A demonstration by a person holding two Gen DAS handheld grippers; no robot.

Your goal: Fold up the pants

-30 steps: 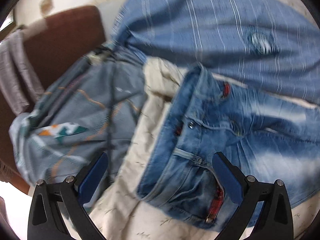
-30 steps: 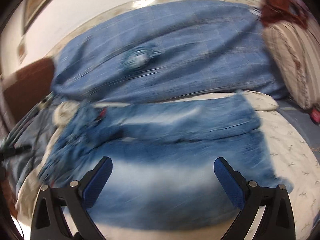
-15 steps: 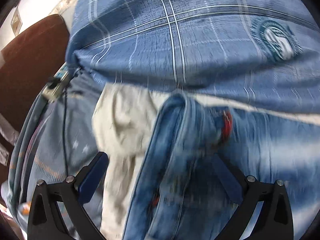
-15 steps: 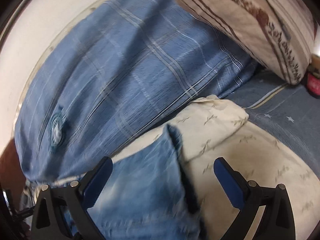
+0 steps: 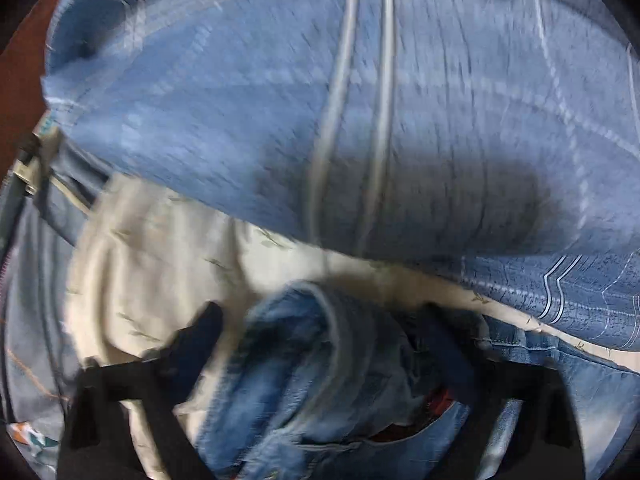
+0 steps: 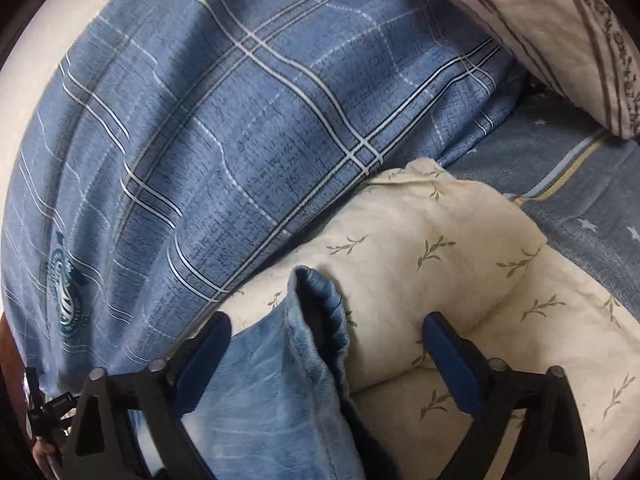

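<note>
The pants are faded blue jeans lying on a cream leaf-print sheet (image 6: 460,248). In the left wrist view, which is blurred, the waistband end (image 5: 320,360) lies bunched between the fingers of my left gripper (image 5: 320,336), which is open and straddles it. In the right wrist view the leg hem (image 6: 316,304) lies between the fingers of my right gripper (image 6: 326,338), which is open, with its blue pads on either side of the hem. Neither gripper holds the cloth.
A large blue plaid pillow (image 6: 240,120) lies just beyond the jeans in both views (image 5: 360,100). A striped cream pillow (image 6: 560,20) is at the upper right. A blue star-print cover (image 6: 580,184) lies to the right. Grey-blue patterned bedding (image 5: 36,300) lies to the left.
Both grippers have moved forward and down to the far edge of the jeans: the left over the waistband, the right over the leg hem. Both stay open.
</note>
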